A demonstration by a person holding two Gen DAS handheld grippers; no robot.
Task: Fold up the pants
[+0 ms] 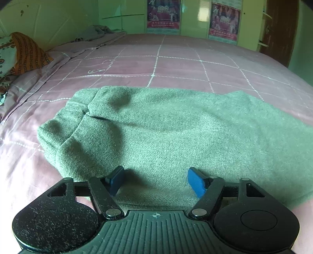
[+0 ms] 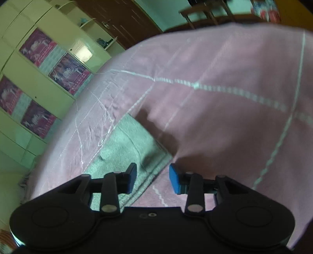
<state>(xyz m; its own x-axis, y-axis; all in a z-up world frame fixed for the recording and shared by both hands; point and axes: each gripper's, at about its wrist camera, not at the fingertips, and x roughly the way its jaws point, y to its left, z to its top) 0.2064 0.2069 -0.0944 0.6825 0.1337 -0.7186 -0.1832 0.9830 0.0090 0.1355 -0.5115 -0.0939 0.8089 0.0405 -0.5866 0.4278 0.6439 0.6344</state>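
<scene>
- The pants (image 1: 156, 132), grey-green and woolly, lie folded flat on the bed (image 1: 176, 64); their right end runs out of the left wrist view, so their full length cannot be seen.
- At their left end the cloth bunches into thick rolled layers; which part is waistband and which is leg cannot be made out.
- Left claw (image 1: 156, 181): released, its blue pads (image 1: 196, 182) wide apart above the near edge of the pants, nothing pinched between them. Whether the pads brush the cloth cannot be told.
- Right claw (image 2: 153, 178): released too, jaws partly apart, empty. It hangs over a corner of the pants (image 2: 129, 144), with the hem edge passing under the gap.
- The right wrist view is tilted and smeared by blur; most of the pants are hidden behind the claw body there.
- A dark shadow falls on the pink sheet just beyond that corner.
- Far back on the bed a grey heap (image 1: 93, 32) of cloth lies by the wall, too small to identify.
- An orange patterned cloth (image 1: 27, 52) is cut off at the left edge.
- Posters (image 1: 163, 13) hang on the cupboard doors; their print is unreadable.
</scene>
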